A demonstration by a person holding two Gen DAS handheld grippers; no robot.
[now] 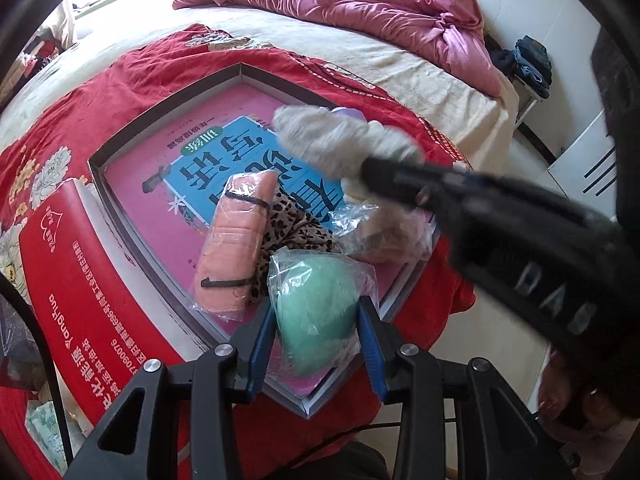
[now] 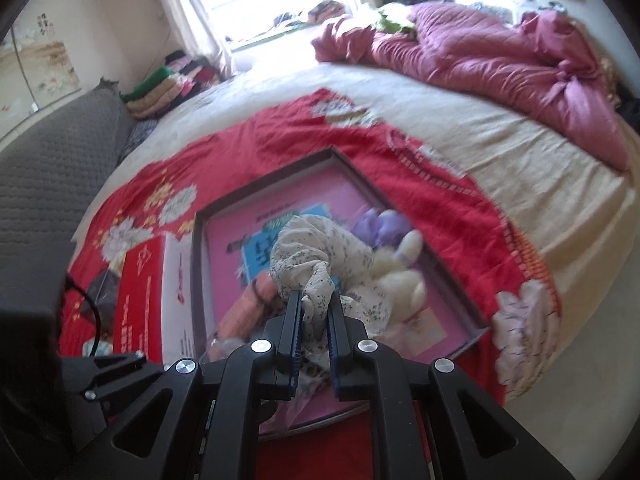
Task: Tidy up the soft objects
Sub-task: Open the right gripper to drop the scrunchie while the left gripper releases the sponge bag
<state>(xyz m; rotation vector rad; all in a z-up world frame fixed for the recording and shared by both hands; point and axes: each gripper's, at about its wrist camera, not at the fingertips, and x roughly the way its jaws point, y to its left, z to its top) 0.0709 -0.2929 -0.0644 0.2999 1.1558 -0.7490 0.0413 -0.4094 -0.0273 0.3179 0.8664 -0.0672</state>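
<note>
**Soft items held over the shallow box**

Left wrist view: at lower centre, the left gripper (image 1: 316, 320) is clamped on a bagged green sponge (image 1: 316, 312) above the grey-rimmed box (image 1: 168, 100). A bagged peach towel (image 1: 236, 240) lies at frame centre.

Right wrist view: the right gripper (image 2: 314, 320) is clenched on a floral cloth (image 2: 316, 252) at centre, a plush toy (image 2: 396, 268) just right of it

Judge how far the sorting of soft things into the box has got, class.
Done: a bagged pink cloth, leopard fabric and a plush toy already lie in the box. In hand: the left claw grips a bagged green item; the right claw holds a floral cloth above the box. Left: setting both down.
</note>
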